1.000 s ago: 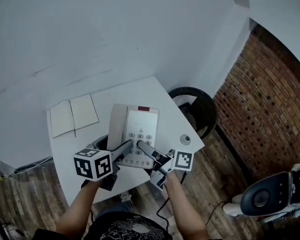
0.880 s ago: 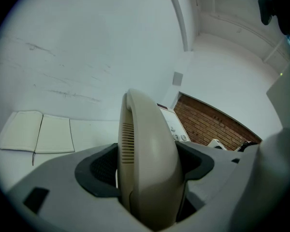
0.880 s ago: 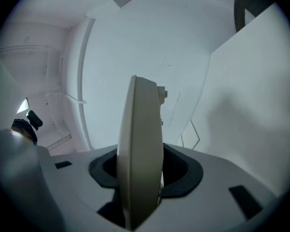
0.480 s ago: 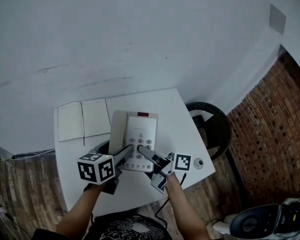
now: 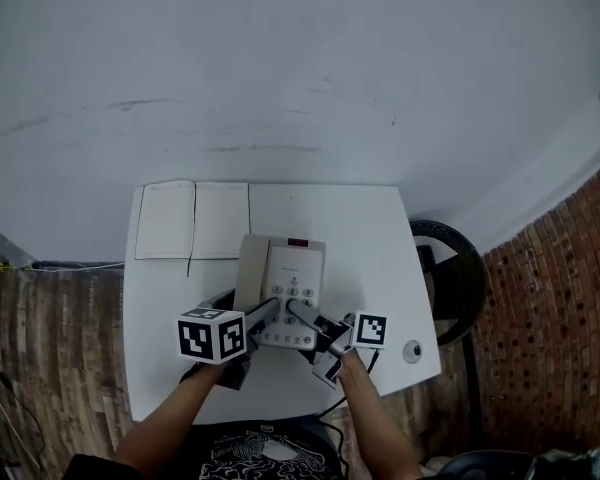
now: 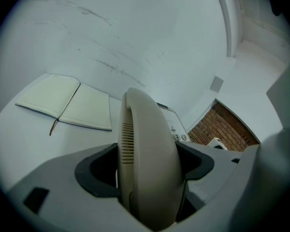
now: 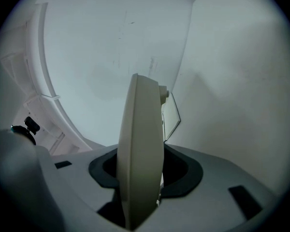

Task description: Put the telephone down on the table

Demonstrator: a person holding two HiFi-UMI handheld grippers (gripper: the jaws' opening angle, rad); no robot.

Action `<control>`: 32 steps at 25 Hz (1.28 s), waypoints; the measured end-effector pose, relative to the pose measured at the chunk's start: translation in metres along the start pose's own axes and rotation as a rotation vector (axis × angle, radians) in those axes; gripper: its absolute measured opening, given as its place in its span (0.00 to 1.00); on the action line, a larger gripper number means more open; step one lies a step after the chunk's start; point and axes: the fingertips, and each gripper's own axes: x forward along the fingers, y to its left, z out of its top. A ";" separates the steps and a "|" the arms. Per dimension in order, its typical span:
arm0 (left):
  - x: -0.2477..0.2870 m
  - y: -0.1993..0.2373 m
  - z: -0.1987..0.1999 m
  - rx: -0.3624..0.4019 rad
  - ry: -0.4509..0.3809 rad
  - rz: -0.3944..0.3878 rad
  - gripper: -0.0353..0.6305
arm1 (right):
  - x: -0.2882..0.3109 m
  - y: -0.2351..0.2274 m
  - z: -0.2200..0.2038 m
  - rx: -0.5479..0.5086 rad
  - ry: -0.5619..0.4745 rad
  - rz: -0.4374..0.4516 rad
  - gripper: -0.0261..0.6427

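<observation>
A beige telephone (image 5: 288,286) with a keypad is over the middle of the white table (image 5: 380,238), its near end between both grippers. My left gripper (image 5: 268,310) is shut on the handset side; in the left gripper view the handset (image 6: 146,153) fills the gap between the jaws of the left gripper (image 6: 147,187). From the other side, my right gripper (image 5: 294,312) is shut on the telephone's edge (image 7: 141,144), which stands upright between the jaws of the right gripper (image 7: 139,192). I cannot tell whether the telephone rests on the table or hangs just above it.
An open notebook (image 5: 192,220) lies at the table's far left corner. A small round object (image 5: 412,350) sits near the front right corner. A black round seat (image 5: 452,276) stands on the wooden floor to the right. A white wall runs behind the table.
The head view has swung, so the table now sits squarer and lower in the frame. Both grippers keep the same hold on the telephone.
</observation>
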 end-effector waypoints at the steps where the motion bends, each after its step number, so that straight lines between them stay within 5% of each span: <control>1: 0.006 0.001 -0.002 -0.008 0.004 0.003 0.60 | -0.002 -0.005 0.004 0.004 0.006 -0.004 0.31; 20: 0.092 0.013 -0.019 -0.224 -0.048 0.156 0.60 | -0.017 -0.073 0.065 0.057 0.242 -0.027 0.31; 32: 0.101 0.020 -0.019 -0.242 -0.053 0.180 0.61 | -0.014 -0.084 0.074 -0.087 0.215 -0.200 0.31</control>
